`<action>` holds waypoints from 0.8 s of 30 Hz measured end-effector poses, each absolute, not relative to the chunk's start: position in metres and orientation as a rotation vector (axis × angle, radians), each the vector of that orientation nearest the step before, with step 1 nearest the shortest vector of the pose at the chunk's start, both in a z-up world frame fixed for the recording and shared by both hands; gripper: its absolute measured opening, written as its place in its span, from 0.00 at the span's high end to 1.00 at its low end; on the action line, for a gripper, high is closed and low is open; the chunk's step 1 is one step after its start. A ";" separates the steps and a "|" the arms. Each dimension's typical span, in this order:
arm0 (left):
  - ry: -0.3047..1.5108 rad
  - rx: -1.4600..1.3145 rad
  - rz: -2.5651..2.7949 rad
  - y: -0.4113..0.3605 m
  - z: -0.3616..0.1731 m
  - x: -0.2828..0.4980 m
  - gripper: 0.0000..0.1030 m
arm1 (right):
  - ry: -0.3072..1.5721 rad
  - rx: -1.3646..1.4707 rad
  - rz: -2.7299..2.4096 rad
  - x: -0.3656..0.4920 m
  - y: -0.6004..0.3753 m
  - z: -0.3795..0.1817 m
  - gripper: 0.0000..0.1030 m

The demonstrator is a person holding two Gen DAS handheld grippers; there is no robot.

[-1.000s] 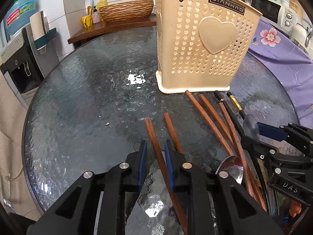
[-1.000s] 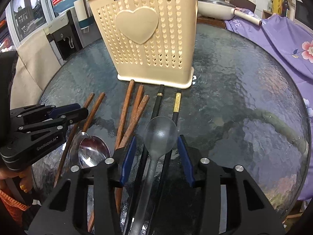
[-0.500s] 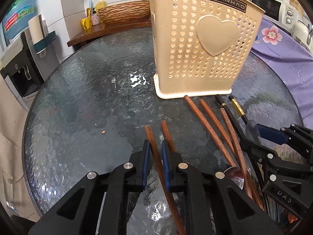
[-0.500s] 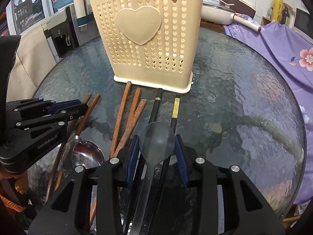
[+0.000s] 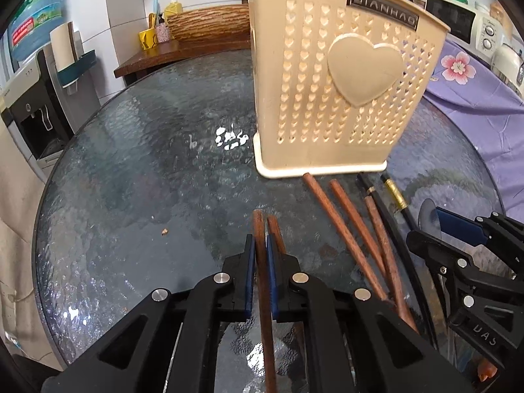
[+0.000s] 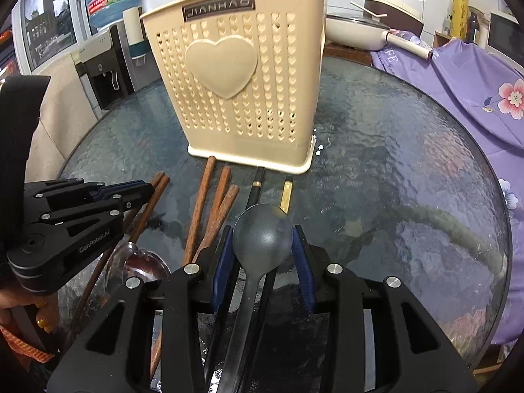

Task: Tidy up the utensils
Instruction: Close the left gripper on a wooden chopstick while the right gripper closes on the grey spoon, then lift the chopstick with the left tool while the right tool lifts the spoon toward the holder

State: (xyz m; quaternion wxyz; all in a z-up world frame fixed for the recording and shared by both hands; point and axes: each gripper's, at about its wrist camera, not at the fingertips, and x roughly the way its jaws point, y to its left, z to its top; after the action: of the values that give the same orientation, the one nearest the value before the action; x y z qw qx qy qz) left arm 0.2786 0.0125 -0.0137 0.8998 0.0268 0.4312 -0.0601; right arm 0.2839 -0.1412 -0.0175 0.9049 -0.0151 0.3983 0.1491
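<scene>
A beige heart-pattern utensil basket (image 5: 334,85) stands upright on the round glass table (image 5: 147,170); it also shows in the right wrist view (image 6: 242,98). My left gripper (image 5: 258,245) is shut on a brown wooden chopstick (image 5: 260,229), with a second one (image 5: 275,229) just beside it. My right gripper (image 6: 263,232) is shut on a grey plastic spoon (image 6: 262,229). Three more wooden chopsticks (image 6: 209,209) and two black chopsticks (image 6: 255,193) lie in front of the basket. A metal spoon (image 6: 144,262) lies at the left.
A purple flowered cloth (image 6: 458,91) drapes over the table's right side. A wooden shelf with a woven basin (image 5: 209,29) and a water dispenser (image 5: 36,98) stand behind the table. A white pan (image 6: 357,29) sits at the back.
My left gripper has closed on the wooden chopstick. My right gripper has closed on the grey spoon. Both have moved closer to the basket.
</scene>
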 end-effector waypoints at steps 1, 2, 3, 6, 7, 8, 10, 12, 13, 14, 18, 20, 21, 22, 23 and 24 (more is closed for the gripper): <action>0.886 0.055 -0.126 0.013 -0.011 0.279 0.93 | 0.817 -0.022 0.317 0.284 -0.142 -0.016 0.64; 0.873 0.055 -0.130 0.013 -0.007 0.278 0.93 | 0.809 -0.016 0.324 0.283 -0.144 -0.013 0.64; 0.862 0.053 -0.133 0.014 -0.003 0.277 0.93 | 0.799 -0.014 0.327 0.283 -0.145 -0.010 0.64; 0.827 0.036 -0.150 0.015 0.010 0.274 0.93 | 0.754 -0.005 0.333 0.280 -0.149 0.002 0.64; 0.815 0.029 -0.156 0.016 0.015 0.273 0.93 | 0.739 0.000 0.337 0.279 -0.151 0.007 0.64; 0.799 0.020 -0.163 0.017 0.021 0.271 0.93 | 0.730 0.004 0.341 0.279 -0.152 0.011 0.64; 0.771 0.006 -0.177 0.019 0.032 0.268 0.93 | 0.708 0.015 0.357 0.276 -0.155 0.020 0.64; 0.731 -0.009 -0.190 0.022 0.047 0.263 0.93 | 0.684 0.017 0.371 0.273 -0.157 0.031 0.64; 0.718 -0.014 -0.194 0.023 0.052 0.262 0.93 | 0.668 0.011 0.378 0.270 -0.157 0.037 0.64; 0.697 -0.021 -0.200 0.025 0.060 0.258 0.93 | 0.658 0.007 0.381 0.268 -0.157 0.041 0.64; 0.633 -0.030 -0.217 0.025 0.085 0.242 0.93 | 0.621 -0.012 0.395 0.259 -0.158 0.058 0.64; 0.603 -0.030 -0.219 0.025 0.096 0.235 0.93 | 0.611 -0.015 0.407 0.256 -0.158 0.065 0.64; 0.588 -0.032 -0.221 0.026 0.101 0.231 0.93 | 0.606 -0.017 0.412 0.254 -0.158 0.068 0.64; 0.578 -0.033 -0.224 0.026 0.105 0.228 0.93 | 0.601 -0.020 0.417 0.252 -0.158 0.071 0.64; 0.563 -0.035 -0.228 0.028 0.111 0.225 0.93 | 0.597 -0.021 0.420 0.251 -0.159 0.073 0.64; 0.549 -0.037 -0.232 0.030 0.117 0.222 0.93 | 0.595 -0.020 0.424 0.250 -0.159 0.075 0.64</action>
State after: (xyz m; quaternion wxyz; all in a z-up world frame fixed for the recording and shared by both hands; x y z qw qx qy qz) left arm 0.2217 0.0297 0.1167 0.9558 -0.0183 0.2704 -0.1143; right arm 0.2503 -0.1591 0.0753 0.9340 -0.0099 0.2909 0.2072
